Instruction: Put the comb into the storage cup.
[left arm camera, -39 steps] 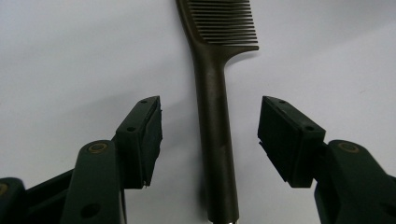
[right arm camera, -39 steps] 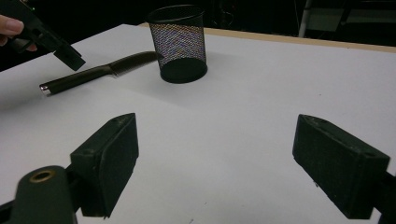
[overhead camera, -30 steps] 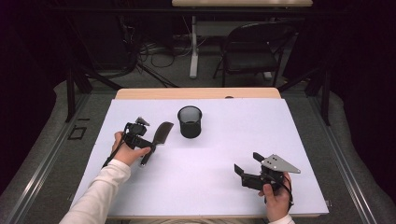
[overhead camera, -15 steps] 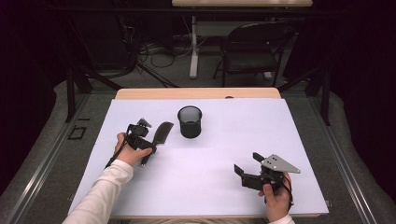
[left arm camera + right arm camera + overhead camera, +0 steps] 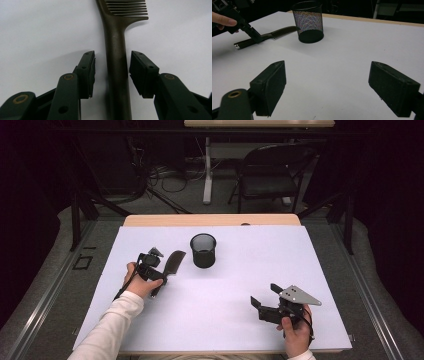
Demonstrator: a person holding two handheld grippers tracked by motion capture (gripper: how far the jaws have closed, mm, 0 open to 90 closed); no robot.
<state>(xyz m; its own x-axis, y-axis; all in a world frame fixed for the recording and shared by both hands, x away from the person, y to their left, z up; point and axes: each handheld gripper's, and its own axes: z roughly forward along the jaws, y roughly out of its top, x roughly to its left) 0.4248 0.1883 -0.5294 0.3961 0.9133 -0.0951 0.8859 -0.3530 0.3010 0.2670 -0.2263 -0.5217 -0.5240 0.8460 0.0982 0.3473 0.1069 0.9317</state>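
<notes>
A: Item one, left hand-held gripper?
B: Mine, low over the white bench. Its jaws have just been closing around the dark comb; they straddle the handle, a sliver of gap each side, not yet pressing.

A: Comb's location?
B: Flat on the bench, teeth end towards the black mesh cup, just beside it.

A: Right hand-held gripper?
B: Near the bench's front edge, jaws wide apart, nothing between them.
</notes>
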